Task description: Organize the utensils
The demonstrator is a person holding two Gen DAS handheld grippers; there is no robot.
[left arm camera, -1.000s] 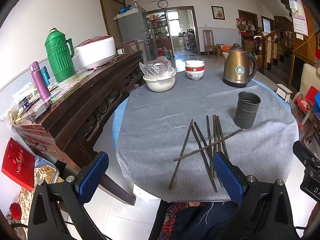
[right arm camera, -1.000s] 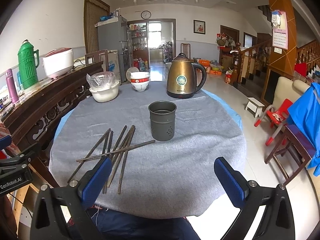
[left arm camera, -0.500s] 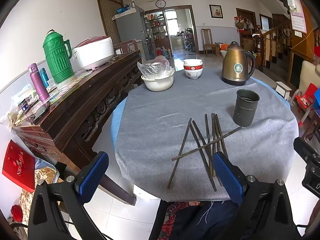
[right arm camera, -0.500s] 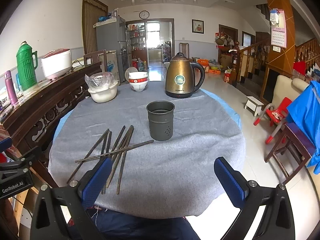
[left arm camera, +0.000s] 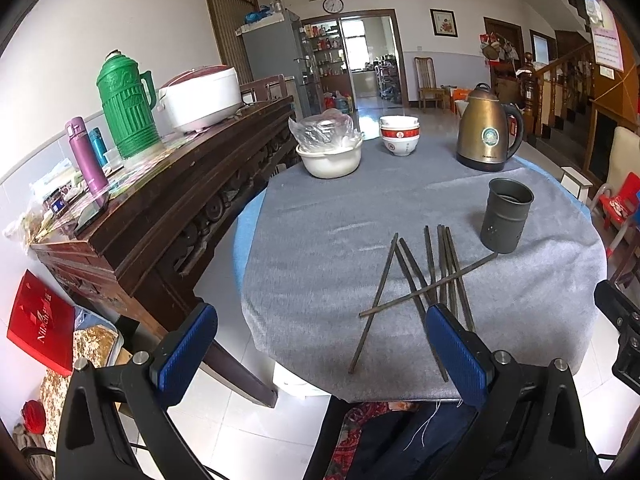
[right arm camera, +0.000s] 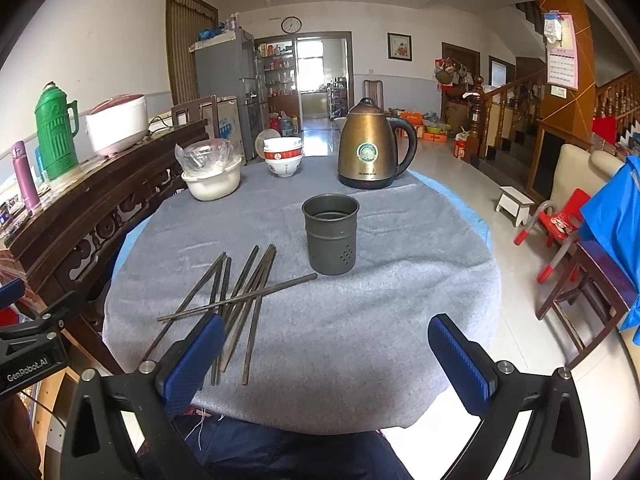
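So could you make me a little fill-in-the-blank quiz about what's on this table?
1. The chopsticks lie loose on the grey ____.
2. The dark holder cup stands ____ of chopsticks.
3. Behind the cup stands a brass-coloured ____.
4. Both the left gripper and right gripper are ____.

Missing: cloth; empty; kettle; open

Near ends of chopsticks [right arm camera: 240, 292] hidden behind right tongs' finger [right arm camera: 192, 360], holder [right arm camera: 330, 234] interior unreadable
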